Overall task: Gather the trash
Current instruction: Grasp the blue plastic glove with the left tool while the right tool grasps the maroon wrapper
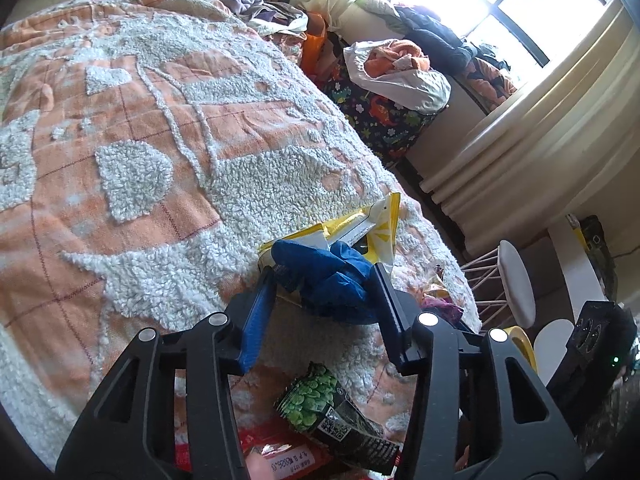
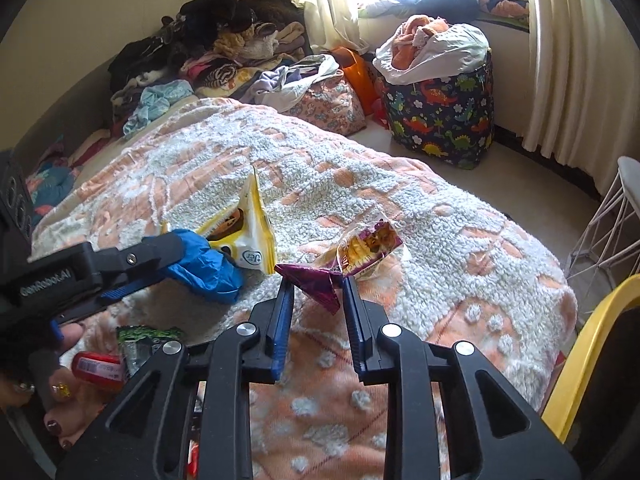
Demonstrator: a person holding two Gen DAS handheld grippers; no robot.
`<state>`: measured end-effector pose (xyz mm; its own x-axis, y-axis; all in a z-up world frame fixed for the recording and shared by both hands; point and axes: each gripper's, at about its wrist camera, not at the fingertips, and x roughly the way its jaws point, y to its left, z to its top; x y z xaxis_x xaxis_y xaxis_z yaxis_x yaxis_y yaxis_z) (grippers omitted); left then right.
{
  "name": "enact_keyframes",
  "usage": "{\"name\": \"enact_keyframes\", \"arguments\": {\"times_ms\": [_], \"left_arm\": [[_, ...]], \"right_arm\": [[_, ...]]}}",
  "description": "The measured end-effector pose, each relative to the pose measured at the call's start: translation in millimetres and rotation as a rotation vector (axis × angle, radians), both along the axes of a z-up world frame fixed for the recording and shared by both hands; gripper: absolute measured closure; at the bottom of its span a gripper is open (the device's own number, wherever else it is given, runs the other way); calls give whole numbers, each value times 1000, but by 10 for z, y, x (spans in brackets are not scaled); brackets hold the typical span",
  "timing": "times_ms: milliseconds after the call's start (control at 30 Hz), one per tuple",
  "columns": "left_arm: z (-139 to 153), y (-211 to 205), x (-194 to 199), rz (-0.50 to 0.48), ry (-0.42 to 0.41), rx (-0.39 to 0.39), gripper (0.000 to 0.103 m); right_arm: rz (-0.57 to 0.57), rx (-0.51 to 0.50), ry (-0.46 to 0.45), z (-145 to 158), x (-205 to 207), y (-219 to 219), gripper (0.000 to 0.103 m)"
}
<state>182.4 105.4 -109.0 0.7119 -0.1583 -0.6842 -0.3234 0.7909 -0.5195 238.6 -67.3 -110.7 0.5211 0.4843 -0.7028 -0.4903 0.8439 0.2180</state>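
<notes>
1. The left gripper (image 1: 324,276) has its fingers clamped on a crumpled blue bag (image 1: 328,276) beside a yellow wrapper (image 1: 380,220).
2. The right gripper (image 2: 318,282) has its fingers pinching a purple wrapper (image 2: 316,280).
3. Both lie on the bed's orange-and-white blanket (image 2: 440,216).
4. Only the right view shows the dinosaur-print bag (image 2: 444,116) whole.

**Wrappers laid out on the bed**

A crumpled bag (image 2: 204,266) is set on the blanket (image 2: 440,216), just left of a snack packet (image 2: 250,236). Right of these a wrapper (image 2: 356,256) is found. Nearer, at the left, a pea packet (image 2: 140,342) and a tube (image 2: 98,366) are placed. Beyond the bed a printed bag (image 2: 440,116) is stood on the floor.
</notes>
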Motion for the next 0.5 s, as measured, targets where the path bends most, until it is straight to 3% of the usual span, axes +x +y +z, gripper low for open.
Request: {"name": "enact_keyframes", "arguments": {"times_ms": [233, 500], "left_arm": [[3, -14, -57, -9, 4, -10, 72], [60, -78, -127, -40, -4, -14, 90]], "right_arm": [[-21, 68, 12, 124, -177, -177, 79], [-52, 106, 6, 237, -342, -397, 79]]}}
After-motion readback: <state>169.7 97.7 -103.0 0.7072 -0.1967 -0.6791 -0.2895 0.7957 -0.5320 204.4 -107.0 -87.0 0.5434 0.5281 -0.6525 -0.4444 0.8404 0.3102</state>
